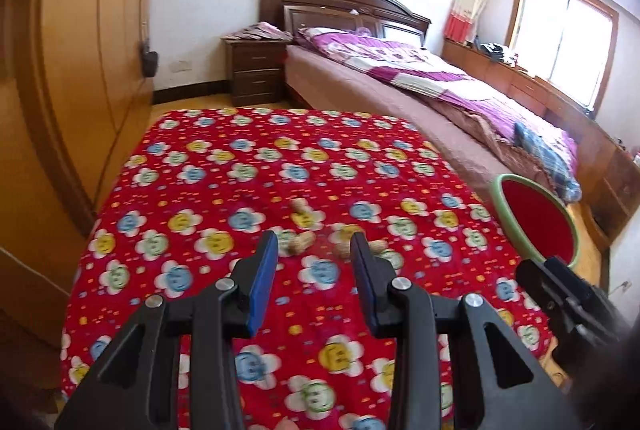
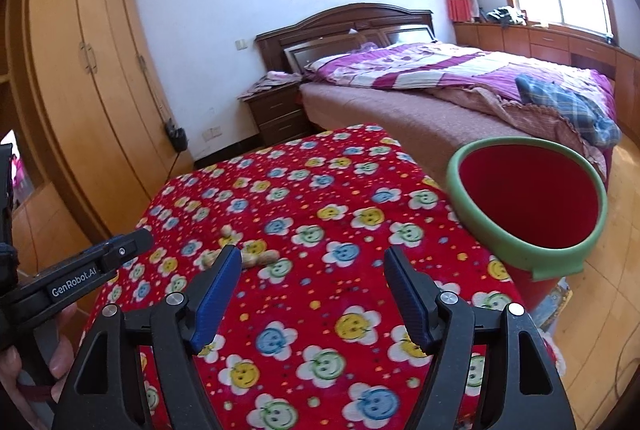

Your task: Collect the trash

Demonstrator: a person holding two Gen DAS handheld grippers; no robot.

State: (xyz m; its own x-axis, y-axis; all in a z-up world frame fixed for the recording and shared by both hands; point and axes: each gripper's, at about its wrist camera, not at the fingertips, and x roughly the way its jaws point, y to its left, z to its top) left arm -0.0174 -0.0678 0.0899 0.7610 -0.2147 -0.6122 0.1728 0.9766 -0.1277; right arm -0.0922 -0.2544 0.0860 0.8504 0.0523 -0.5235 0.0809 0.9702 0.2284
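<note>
Left wrist view: peanut shells (image 1: pixel 302 241) lie uncollected on the tabletop (image 1: pixel 200 166); both the left hand-held gripper (image 1: pixel 314 246) and right hand-held gripper (image 2: pixel 312 262) gape empty, red bin (image 2: pixel 528 198) apparently bare.

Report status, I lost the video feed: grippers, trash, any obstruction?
Left gripper open, empty, nearing peanut shells on the floral cloth. Right gripper open, empty. Red bin beside table. Nothing blocking.

"GenRobot.AI" in white letters on black body of left claw (image 2: pixel 132 244), seen at left edge of right wrist view, near side. No other legible text, number or sign in either view.
</note>
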